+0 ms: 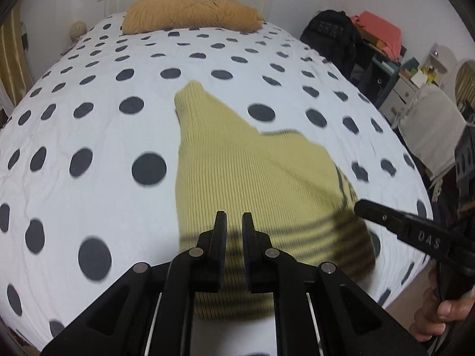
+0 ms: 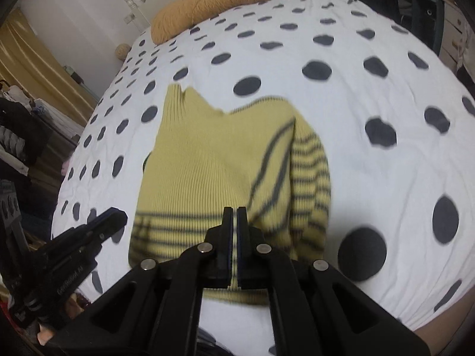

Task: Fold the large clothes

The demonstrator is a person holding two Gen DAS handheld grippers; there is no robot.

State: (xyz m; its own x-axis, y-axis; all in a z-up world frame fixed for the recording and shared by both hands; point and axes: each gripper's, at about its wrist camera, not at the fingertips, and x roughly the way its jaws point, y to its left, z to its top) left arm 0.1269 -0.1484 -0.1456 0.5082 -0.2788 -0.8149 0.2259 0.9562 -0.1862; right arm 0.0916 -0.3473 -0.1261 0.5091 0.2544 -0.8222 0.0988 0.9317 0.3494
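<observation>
Lengthwise | sweater [image 1: 237, 172] | turtleneck toward pillow [image 1: 190, 14] | hem nearest

A yellow striped sweater [image 1: 237, 172] is lying folded near the bed's [image 1: 89, 118] near edge, both grippers hovering above it.

Soft, even indoor light fills both views, with no glare and only faint shadows. Strong fisheye distortion bulges the polka-dot bedspread [image 1: 89, 124] into a dome and darkens the corners. Motion blur smears the yellow striped sweater [image 1: 237, 172] and nearby dots, most in the right wrist view. The image is grainy, and the far room is slightly soft.
</observation>
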